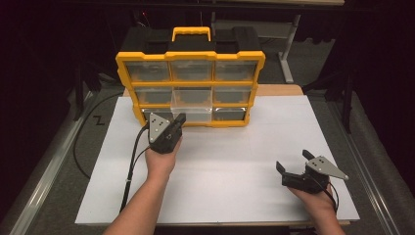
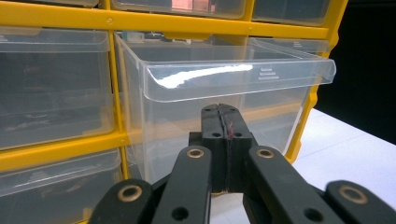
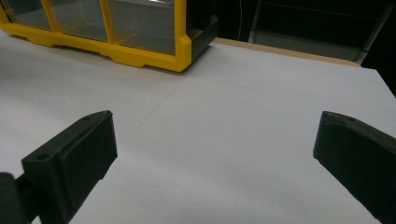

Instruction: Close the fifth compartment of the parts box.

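A yellow organiser (image 1: 191, 88) with clear drawers stands upright at the back of the white table (image 1: 220, 166). Its middle drawer (image 1: 192, 105) is pulled out toward me; in the left gripper view this clear drawer (image 2: 233, 84) looks empty. My left gripper (image 1: 179, 119) is shut, jaws pressed together with nothing between them, its tip (image 2: 224, 112) just under the drawer's front lip. My right gripper (image 1: 292, 161) rests open low over the table at the front right, its jaws (image 3: 215, 154) wide apart over bare white surface.
The organiser (image 3: 116, 32) has a yellow carry handle (image 1: 191, 33) on top. Black cables (image 1: 134, 156) trail from the left gripper off the table's front left. Grey floor and a metal stand (image 1: 288, 44) lie beyond the table.
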Motion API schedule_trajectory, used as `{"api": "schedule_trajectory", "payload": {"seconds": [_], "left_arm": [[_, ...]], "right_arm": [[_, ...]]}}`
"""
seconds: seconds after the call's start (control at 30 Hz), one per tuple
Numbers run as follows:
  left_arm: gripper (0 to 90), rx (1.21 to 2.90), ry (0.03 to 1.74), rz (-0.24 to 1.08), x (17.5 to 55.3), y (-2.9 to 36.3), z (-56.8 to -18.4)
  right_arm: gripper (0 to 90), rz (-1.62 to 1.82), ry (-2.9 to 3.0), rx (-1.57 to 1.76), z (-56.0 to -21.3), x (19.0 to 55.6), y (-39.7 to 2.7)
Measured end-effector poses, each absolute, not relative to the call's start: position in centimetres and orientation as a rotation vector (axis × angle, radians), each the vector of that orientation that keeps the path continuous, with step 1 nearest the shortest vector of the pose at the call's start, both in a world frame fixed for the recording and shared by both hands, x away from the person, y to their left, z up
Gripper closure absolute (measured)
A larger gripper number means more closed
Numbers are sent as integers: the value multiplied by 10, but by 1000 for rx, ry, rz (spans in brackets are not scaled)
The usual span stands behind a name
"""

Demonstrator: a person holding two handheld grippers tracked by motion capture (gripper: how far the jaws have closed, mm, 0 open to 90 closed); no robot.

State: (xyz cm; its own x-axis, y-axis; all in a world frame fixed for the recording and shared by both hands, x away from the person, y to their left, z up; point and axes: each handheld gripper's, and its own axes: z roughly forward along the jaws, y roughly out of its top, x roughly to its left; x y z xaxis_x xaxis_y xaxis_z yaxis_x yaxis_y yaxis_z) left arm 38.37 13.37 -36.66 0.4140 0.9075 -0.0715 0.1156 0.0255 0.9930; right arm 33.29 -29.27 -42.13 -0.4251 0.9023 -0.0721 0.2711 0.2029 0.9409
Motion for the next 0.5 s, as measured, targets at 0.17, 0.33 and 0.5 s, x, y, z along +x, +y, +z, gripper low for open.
{"api": "schedule_trajectory", "payload": {"seconds": [0.17,0.33,0.5], "left_arm": [[894,1425,983,798,387,133,-364],[894,1436,989,794,390,131,-364],[894,1439,992,784,394,130,-364]], "right_arm": [[11,1232,1826,1094,-421,333,-293],[12,1233,1824,1094,-421,333,-293],[11,1229,1821,1098,-421,333,-293]]}}
